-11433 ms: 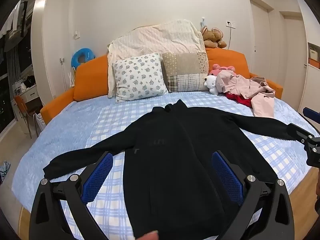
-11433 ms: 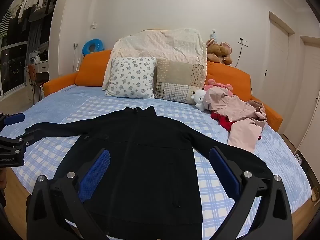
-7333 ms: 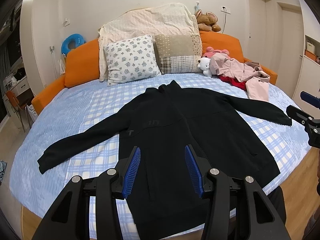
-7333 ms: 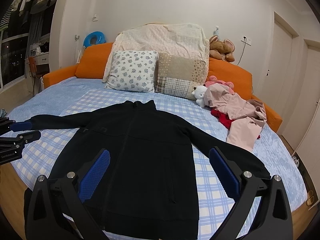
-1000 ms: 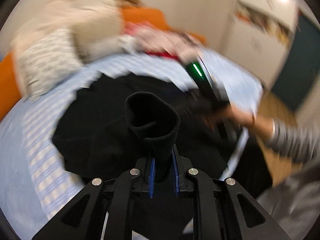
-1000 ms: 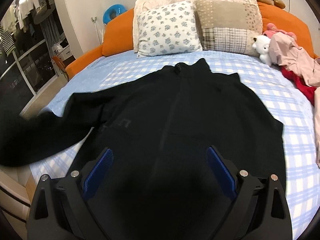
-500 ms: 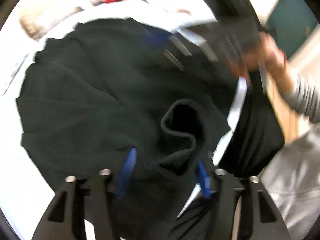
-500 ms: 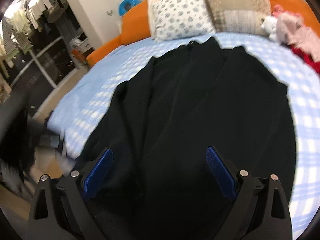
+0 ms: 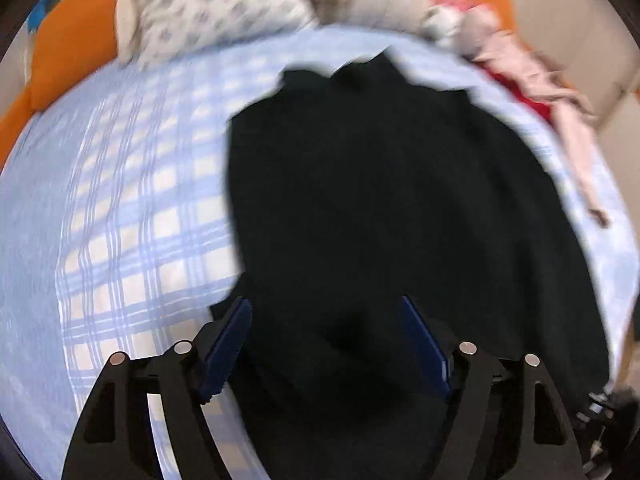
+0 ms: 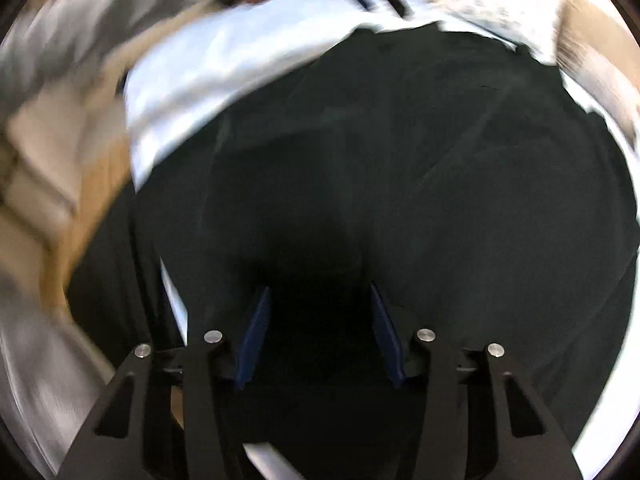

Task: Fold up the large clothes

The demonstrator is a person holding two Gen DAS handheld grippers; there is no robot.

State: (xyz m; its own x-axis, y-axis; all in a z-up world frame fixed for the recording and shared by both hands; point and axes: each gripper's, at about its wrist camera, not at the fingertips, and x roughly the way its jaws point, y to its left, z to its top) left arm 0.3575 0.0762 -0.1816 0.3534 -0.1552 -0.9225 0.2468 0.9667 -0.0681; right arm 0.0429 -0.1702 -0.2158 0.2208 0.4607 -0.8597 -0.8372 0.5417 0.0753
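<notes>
Right wrist view blurred; both hand-held grippers (image 9: 326,344) (image 10: 318,330) apart over black jacket (image 9: 380,184).

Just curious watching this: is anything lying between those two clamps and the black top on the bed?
Nothing visible. The left gripper and right gripper both hang open directly over the black top, only dark cloth between their pads.

Blurred view: black garment (image 10: 400,168) fills most of frame on pale blue bedding (image 10: 224,64), right gripper (image 10: 318,312) w/ blue pads (image 10: 254,332) apart, dark fabric btwn them.
</notes>
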